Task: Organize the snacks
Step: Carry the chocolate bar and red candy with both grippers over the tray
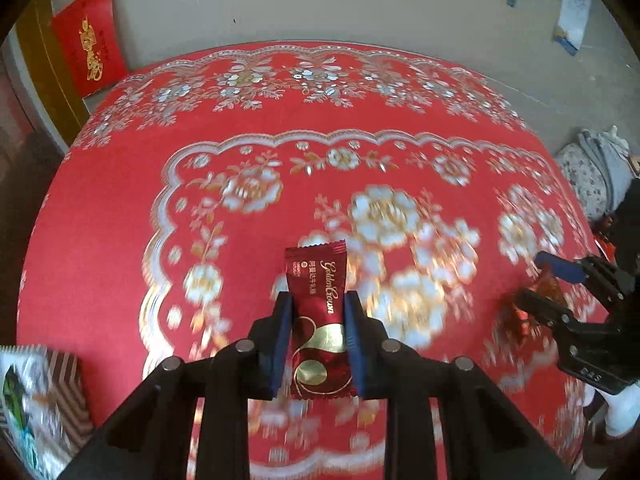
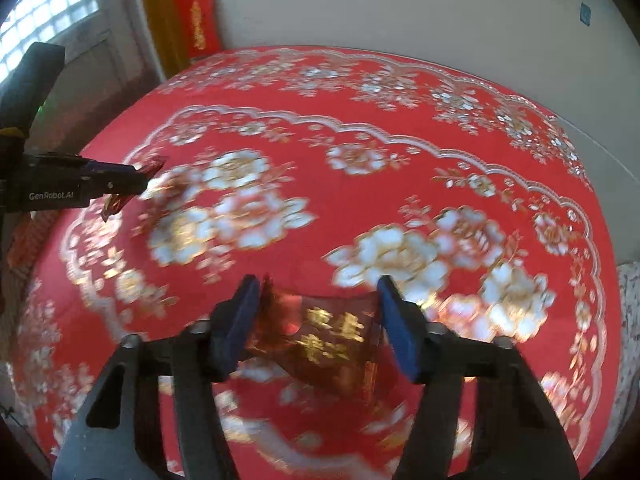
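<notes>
My left gripper point(image 1: 316, 300) is shut on a dark red Golden Crown candy packet point(image 1: 318, 316), held upright above the red flowered tablecloth point(image 1: 120, 264). My right gripper point(image 2: 316, 292) is shut on a red translucent candy wrapper with gold characters point(image 2: 324, 340), held above the cloth. In the left wrist view the right gripper point(image 1: 532, 276) shows at the far right with the orange-red wrapper point(image 1: 548, 286) between its fingers. In the right wrist view the left gripper point(image 2: 140, 178) shows at the far left with the dark red packet point(image 2: 154, 166) in it.
A round table with the red and gold cloth point(image 2: 360, 128) fills both views. A patterned snack package point(image 1: 36, 396) lies at the table's lower left edge. Red hangings point(image 1: 88, 48) are on the wall behind. A cushioned seat with grey cloth point(image 1: 592, 168) stands at the right.
</notes>
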`<state>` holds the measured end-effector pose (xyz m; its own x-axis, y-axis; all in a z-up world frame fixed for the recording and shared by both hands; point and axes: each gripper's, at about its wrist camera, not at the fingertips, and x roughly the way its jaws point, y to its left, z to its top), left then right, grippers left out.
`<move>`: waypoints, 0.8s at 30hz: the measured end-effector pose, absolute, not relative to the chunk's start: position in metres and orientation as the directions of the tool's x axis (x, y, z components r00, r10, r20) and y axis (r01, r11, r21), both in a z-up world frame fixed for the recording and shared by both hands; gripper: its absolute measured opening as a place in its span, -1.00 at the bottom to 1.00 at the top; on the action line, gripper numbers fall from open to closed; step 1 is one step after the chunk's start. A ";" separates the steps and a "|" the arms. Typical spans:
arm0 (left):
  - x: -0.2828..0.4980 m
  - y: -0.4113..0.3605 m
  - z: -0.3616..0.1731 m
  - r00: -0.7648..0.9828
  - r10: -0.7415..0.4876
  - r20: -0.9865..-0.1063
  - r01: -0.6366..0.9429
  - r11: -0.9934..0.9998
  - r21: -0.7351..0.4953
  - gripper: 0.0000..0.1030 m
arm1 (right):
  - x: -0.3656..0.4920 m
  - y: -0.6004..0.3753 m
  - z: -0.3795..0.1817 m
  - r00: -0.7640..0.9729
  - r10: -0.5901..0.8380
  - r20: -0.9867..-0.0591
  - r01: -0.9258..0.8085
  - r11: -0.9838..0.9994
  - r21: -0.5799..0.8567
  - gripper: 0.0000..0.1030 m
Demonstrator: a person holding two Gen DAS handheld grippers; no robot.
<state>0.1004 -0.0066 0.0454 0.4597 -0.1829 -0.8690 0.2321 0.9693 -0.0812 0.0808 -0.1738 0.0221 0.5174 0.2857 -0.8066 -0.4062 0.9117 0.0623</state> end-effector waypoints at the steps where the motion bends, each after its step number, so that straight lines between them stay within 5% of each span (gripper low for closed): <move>1: 0.092 -0.004 0.048 0.461 -0.190 -0.867 0.240 0.967 -0.084 -0.46 | 0.075 -0.170 0.024 0.518 0.297 -0.802 -0.414 0.908 0.069 0.05; 20: 0.047 0.012 0.051 0.457 -0.221 -0.862 0.270 0.957 -0.103 -0.46 | 0.021 -0.176 0.038 0.447 0.365 -0.817 -0.398 0.899 0.183 -0.01; 22: 0.047 0.012 0.049 0.450 -0.227 -0.864 0.267 0.957 -0.112 -0.46 | 0.025 -0.177 0.039 0.428 0.412 -0.804 -0.442 0.872 0.211 0.11; 24: 0.044 0.012 0.051 0.451 -0.231 -0.862 0.269 0.956 -0.116 -0.46 | 0.030 -0.173 0.040 0.402 0.444 -0.801 -0.506 0.837 0.210 0.70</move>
